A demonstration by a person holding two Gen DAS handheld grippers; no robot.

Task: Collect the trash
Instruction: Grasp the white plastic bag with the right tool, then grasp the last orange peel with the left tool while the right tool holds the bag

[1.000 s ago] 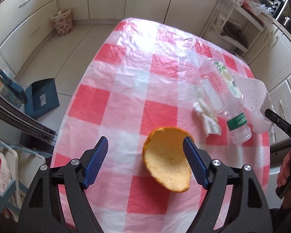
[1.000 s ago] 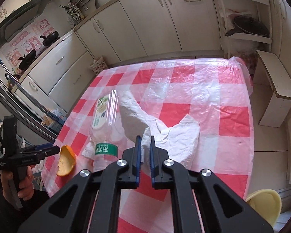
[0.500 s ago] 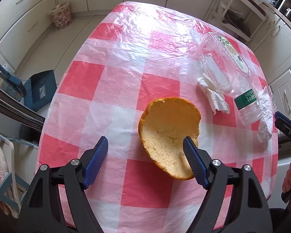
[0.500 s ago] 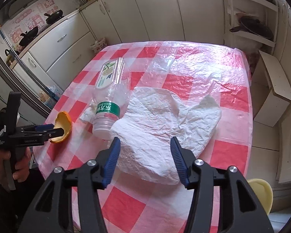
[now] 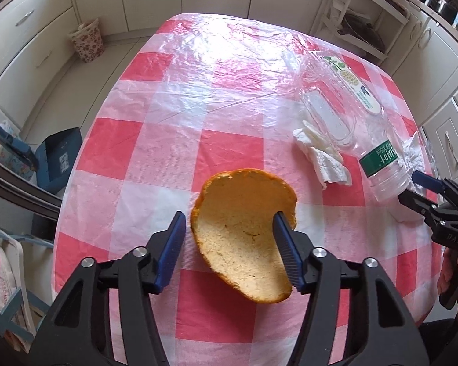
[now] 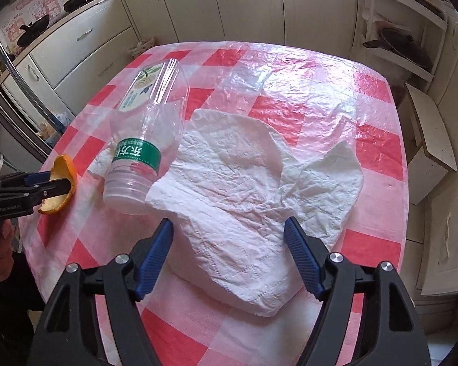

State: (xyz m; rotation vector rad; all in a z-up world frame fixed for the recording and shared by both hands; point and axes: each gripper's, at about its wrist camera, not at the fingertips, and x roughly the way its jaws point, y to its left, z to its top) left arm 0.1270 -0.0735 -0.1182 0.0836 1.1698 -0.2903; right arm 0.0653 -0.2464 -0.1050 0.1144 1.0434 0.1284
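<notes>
A large orange peel (image 5: 244, 231) lies between the fingers of my left gripper (image 5: 229, 241), whose jaws stand narrowed around it; its right finger (image 5: 285, 256) touches the peel, the left finger (image 5: 171, 250) stands just off it. The peel also shows in the right wrist view (image 6: 61, 189). My right gripper (image 6: 229, 259) is open over a big white paper towel (image 6: 253, 195) lying flat on the checked table (image 5: 174, 140). An empty clear plastic bottle (image 6: 146, 140) lies beside the towel. A small crumpled tissue (image 5: 320, 152) lies by the bottle (image 5: 351, 116).
A floral waste basket (image 5: 87, 41) stands on the floor by the far cabinets. A blue box (image 5: 56, 158) sits on the floor left of the table. A yellow-white stool (image 6: 430, 140) stands to the right of the table.
My right gripper opened and let the paper towel drop flat on the table. My left gripper's jaws narrowed around the orange peel and moved a little forward.
</notes>
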